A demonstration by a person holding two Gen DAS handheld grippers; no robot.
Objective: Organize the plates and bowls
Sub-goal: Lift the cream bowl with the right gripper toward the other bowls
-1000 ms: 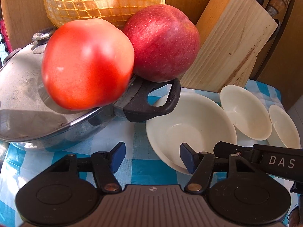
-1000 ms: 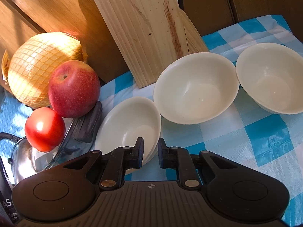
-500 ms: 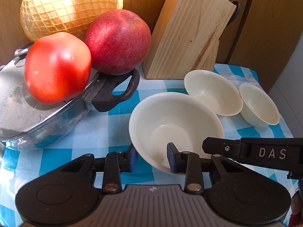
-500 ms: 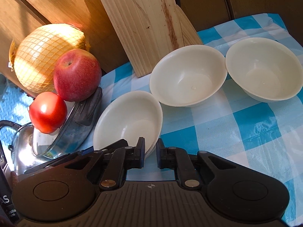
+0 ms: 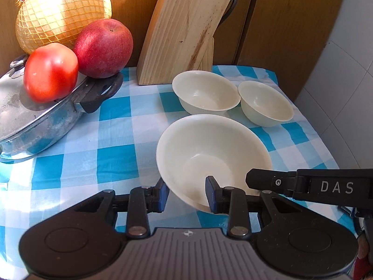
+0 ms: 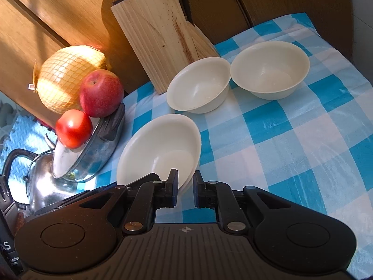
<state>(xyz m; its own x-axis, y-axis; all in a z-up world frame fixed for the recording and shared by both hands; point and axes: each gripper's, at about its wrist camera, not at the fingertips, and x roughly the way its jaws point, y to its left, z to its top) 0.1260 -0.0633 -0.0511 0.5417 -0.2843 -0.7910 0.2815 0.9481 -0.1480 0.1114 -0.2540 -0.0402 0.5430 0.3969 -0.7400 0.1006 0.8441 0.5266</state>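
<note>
Tomato (image 5: 50,72) and apple (image 5: 103,47) atop pan (image 5: 44,126)

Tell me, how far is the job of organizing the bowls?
Nothing is stacked yet. Both hand-held grippers, left and right, pinch the rim of the wide bowl. The middle bowl and far bowl stand apart on the cloth, still to gather.

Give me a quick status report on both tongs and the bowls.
Left tongs and right tongs both shut on the big bowl's near rim. Two small bowls sit apart by the knife block. Nothing in the way.
</note>
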